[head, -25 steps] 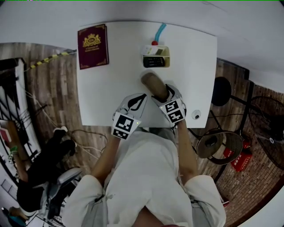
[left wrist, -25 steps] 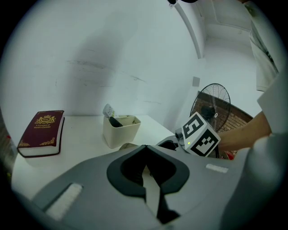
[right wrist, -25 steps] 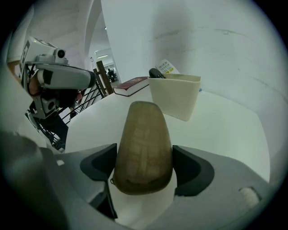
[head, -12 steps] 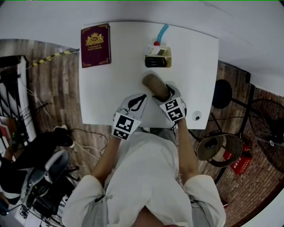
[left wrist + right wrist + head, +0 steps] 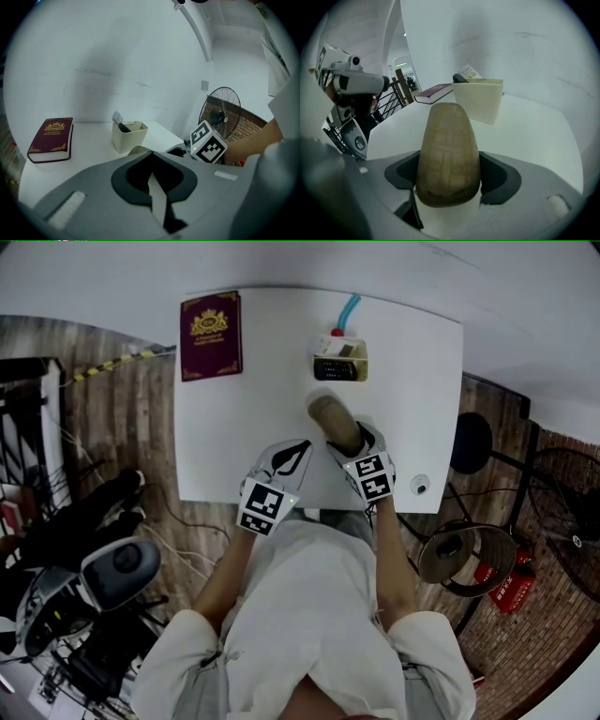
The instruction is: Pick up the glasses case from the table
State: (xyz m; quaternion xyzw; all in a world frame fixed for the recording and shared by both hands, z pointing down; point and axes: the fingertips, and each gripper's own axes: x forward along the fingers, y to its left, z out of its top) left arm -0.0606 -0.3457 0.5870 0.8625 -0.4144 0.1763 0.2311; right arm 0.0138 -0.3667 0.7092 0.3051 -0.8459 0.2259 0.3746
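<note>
A tan, woven-looking glasses case (image 5: 330, 418) points toward the far side of the white table (image 5: 234, 418), near its front edge. My right gripper (image 5: 349, 439) is shut on the case's near end. In the right gripper view the case (image 5: 447, 145) fills the gap between the two dark pads (image 5: 499, 180). I cannot tell whether the case still touches the tabletop. My left gripper (image 5: 296, 450) hovers just left of it over the table's front edge, shut with nothing in it. In the left gripper view, that gripper (image 5: 152, 176) shows its pads meeting.
A maroon book (image 5: 211, 334) lies at the table's far left corner. A cream pen holder (image 5: 339, 357) with items in it stands just beyond the case, a blue tube (image 5: 348, 307) behind it. A small round object (image 5: 418, 486) sits at the front right corner. A fan (image 5: 459, 554) stands on the floor at right.
Both grippers and the case hold nearly the same places. The head view has drifted slightly, and a chair on the floor at left has moved.
</note>
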